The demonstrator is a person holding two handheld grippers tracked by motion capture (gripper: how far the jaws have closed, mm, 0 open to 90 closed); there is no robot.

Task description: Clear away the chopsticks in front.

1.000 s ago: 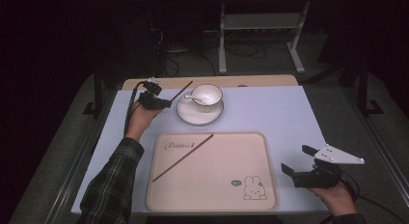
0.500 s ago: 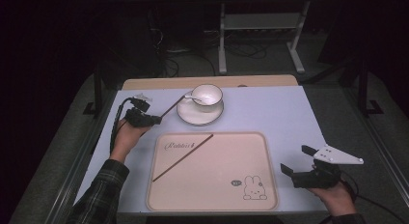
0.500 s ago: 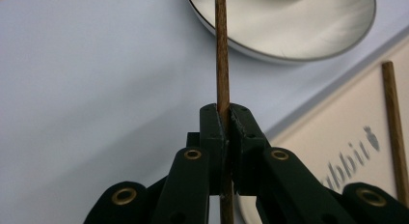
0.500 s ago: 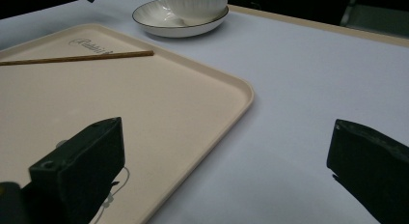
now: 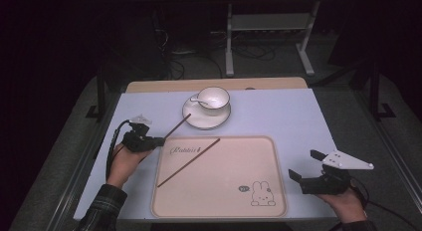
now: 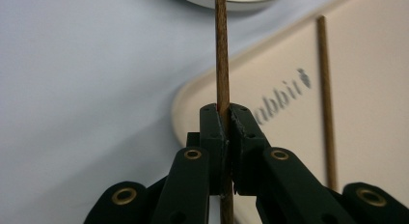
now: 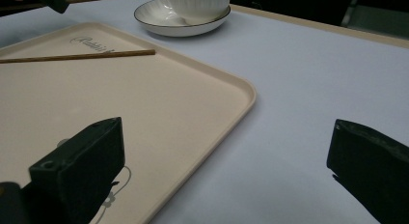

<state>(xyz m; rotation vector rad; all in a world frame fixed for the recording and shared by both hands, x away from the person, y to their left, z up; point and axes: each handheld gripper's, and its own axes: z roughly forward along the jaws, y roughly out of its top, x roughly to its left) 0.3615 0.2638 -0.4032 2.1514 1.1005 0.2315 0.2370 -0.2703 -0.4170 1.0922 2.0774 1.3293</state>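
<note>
My left gripper (image 5: 160, 140) is shut on a brown chopstick (image 5: 177, 126) at the left of the table, just off the beige tray's (image 5: 278, 191) left edge. In the left gripper view the chopstick (image 6: 221, 50) runs straight up from between the closed jaws toward the saucer. A second chopstick (image 5: 189, 162) lies slantwise on the tray. A white cup (image 5: 214, 98) with a spoon stands on a saucer (image 5: 191, 116) at the back. My right gripper (image 5: 304, 167) stands open at the tray's right edge, nothing between its fingers (image 7: 82, 159).
The tray carries a rabbit drawing (image 5: 261, 194) at its front right and cursive lettering (image 5: 183, 150) at its back left. A wooden board edge (image 5: 149, 85) lies along the table's far side. Metal frame legs (image 5: 230, 52) stand beyond it.
My left gripper has carried its chopstick from beside the saucer leftward and toward the front, down to the tray's left edge. The right gripper has kept still.
</note>
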